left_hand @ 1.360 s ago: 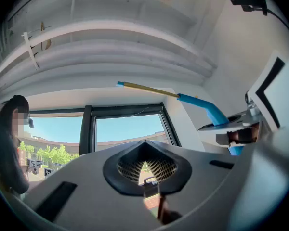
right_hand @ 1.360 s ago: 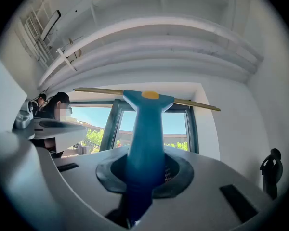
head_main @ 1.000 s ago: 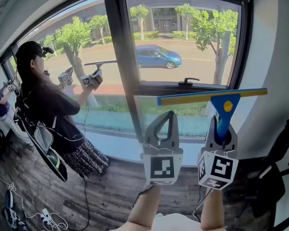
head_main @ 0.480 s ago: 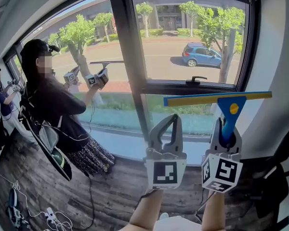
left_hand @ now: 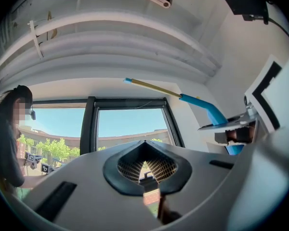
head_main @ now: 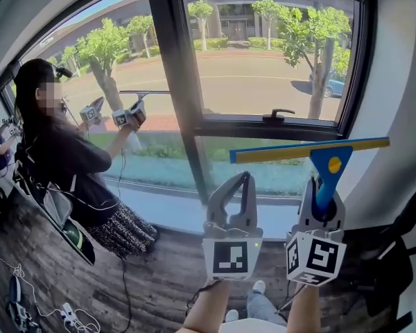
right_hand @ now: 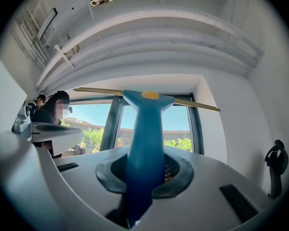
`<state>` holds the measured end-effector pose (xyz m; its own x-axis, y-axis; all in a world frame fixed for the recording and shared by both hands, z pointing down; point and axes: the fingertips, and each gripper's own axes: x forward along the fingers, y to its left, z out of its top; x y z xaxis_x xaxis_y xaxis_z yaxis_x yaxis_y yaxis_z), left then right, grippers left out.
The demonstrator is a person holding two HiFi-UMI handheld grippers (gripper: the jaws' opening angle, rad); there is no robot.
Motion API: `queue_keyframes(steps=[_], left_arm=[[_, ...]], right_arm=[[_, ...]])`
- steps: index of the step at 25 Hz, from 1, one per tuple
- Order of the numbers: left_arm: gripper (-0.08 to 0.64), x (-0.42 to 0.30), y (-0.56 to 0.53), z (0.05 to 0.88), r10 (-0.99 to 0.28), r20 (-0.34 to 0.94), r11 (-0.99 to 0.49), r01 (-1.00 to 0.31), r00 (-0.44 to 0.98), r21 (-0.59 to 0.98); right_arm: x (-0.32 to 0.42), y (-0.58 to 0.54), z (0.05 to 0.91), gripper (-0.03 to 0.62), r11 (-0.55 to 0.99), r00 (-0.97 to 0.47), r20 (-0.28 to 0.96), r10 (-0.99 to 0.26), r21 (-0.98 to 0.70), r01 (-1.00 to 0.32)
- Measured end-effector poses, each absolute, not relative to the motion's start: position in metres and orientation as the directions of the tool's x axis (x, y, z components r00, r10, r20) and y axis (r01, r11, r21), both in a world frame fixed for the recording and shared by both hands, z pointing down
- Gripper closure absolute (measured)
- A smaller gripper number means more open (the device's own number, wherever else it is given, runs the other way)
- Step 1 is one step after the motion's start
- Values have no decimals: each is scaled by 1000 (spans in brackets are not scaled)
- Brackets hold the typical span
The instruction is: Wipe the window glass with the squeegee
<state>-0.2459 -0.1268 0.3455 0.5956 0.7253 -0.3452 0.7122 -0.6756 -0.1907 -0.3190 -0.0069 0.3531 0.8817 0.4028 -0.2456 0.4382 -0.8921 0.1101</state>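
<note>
A squeegee (head_main: 312, 149) with a blue handle and a long yellow-and-blue blade is held upright in front of the window glass (head_main: 263, 61), blade level and on top. My right gripper (head_main: 322, 201) is shut on the squeegee's handle (right_hand: 144, 143), and the blade (right_hand: 188, 102) crosses the top of the right gripper view. Just to its left, my left gripper (head_main: 245, 179) is shut with nothing in it, its tips meeting (left_hand: 144, 146). The left gripper view also catches the squeegee (left_hand: 202, 107) at its right. Whether the blade touches the glass cannot be told.
Another person (head_main: 62, 158) stands at the left pane with two grippers and their own squeegee (head_main: 144, 92). A black window handle (head_main: 277, 114) sits on the frame's crossbar. Dark equipment (head_main: 402, 248) stands at the right wall, and cables (head_main: 69, 314) lie on the wooden floor.
The blue car outside has driven off to the right behind a tree. Both grippers and the squeegee keep nearly the same pose, sitting slightly lower in the view.
</note>
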Motion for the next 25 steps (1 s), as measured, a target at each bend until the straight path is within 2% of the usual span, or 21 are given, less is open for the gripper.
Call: queue_keyframes(steps=[12, 25], left_arm=[[568, -165, -20, 325, 698, -365, -704, 684, 616, -193], [569, -91, 44, 335, 695, -335, -709, 684, 636, -172]], right_arm=[[-233, 101, 339, 520, -910, 898, -253, 361, 115, 398], [-156, 162, 348, 520, -922, 913, -216, 346, 104, 374]])
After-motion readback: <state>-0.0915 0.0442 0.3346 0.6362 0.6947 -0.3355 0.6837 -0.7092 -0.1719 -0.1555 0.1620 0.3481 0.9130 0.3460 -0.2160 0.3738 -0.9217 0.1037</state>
